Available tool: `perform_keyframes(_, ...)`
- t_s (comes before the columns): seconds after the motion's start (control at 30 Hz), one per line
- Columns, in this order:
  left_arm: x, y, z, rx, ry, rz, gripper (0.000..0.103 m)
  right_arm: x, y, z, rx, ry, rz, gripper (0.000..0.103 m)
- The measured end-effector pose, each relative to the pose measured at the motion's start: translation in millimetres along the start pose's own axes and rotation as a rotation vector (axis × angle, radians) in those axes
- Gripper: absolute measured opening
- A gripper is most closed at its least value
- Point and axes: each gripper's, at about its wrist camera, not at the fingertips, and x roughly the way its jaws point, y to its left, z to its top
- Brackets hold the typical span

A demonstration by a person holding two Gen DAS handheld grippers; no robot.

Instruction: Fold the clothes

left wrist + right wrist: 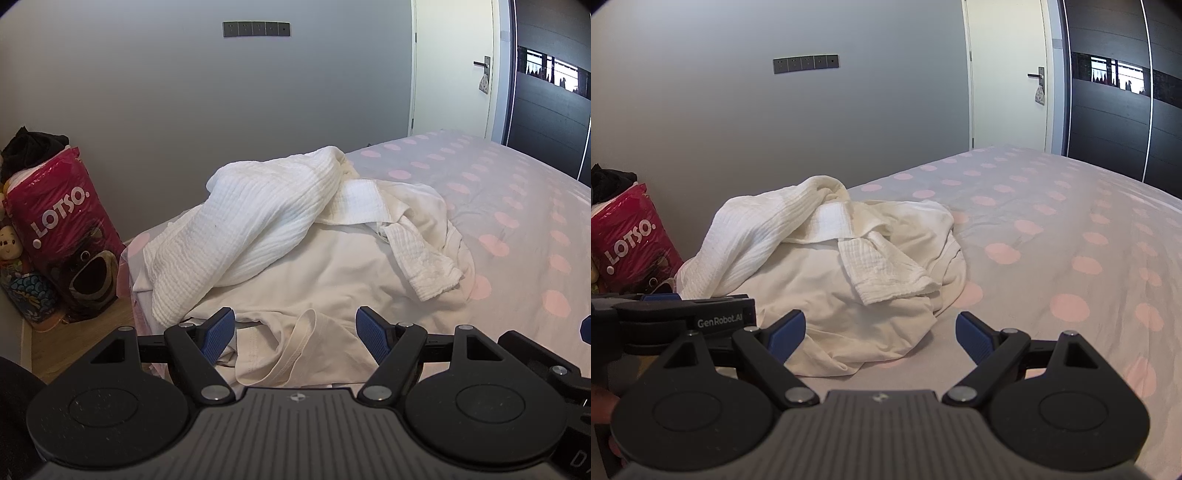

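on the near left corner of the dotted bed (1052, 236) a cream shirt (332, 273) lies crumpled under a white ribbed garment (258, 221), with the left gripper (295, 334) and right gripper (881, 332) both spread wide, holding nothing, just before the pile.

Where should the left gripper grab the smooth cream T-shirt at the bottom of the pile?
Take the ribbed neckline band of the smooth cream T-shirt. It loops up off the fabric directly between the open fingers of the left gripper, so there is a raised edge to pinch. Come straight in from the near bed edge, low; the white textured crinkle garment lies farther back, clear of that band.
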Motion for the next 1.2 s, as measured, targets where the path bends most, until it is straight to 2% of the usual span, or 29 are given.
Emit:
perform_keyframes(0.17, 3, -2, 1, 0.005, 0.013, 0.012, 0.071, 4, -8, -3, 0.031, 0.021, 0.02, 0.09)
perform_keyframes(0.33, 8, -1, 5, 0.001, 0.031, -0.007, 0.071, 8, -15, -4, 0.038, 0.027, 0.019, 0.09)
perform_keyframes(0.43, 16, 2, 12, -0.005, 0.061, -0.023, 0.067, 9, -21, -4, 0.038, 0.023, 0.012, 0.09)
perform_keyframes(0.53, 31, 5, 23, 0.019, 0.115, -0.066, 0.061, 10, -28, -4, 0.049, 0.022, 0.009, 0.09)
perform_keyframes(0.73, 68, 18, 49, 0.097, 0.169, -0.053, 0.061, 11, -40, -6, 0.06, 0.018, -0.01, 0.09)
perform_keyframes(0.9, 109, 28, 68, 0.119, 0.2, -0.088, 0.061, 11, -52, -13, 0.105, 0.033, -0.015, 0.09)
perform_keyframes(0.97, 125, 25, 70, 0.15, 0.198, -0.085, 0.061, 13, -55, -17, 0.109, 0.045, -0.024, 0.09)
perform_keyframes(1.03, 137, 21, 68, 0.191, 0.184, -0.048, 0.061, 15, -57, -22, 0.108, 0.057, -0.032, 0.09)
perform_keyframes(1.17, 143, 23, 70, 0.175, 0.161, -0.028, 0.061, 17, -64, -30, 0.136, 0.078, -0.042, 0.09)
perform_keyframes(1.2, 144, 24, 70, 0.171, 0.156, -0.023, 0.056, 18, -65, -31, 0.141, 0.082, -0.044, 0.09)
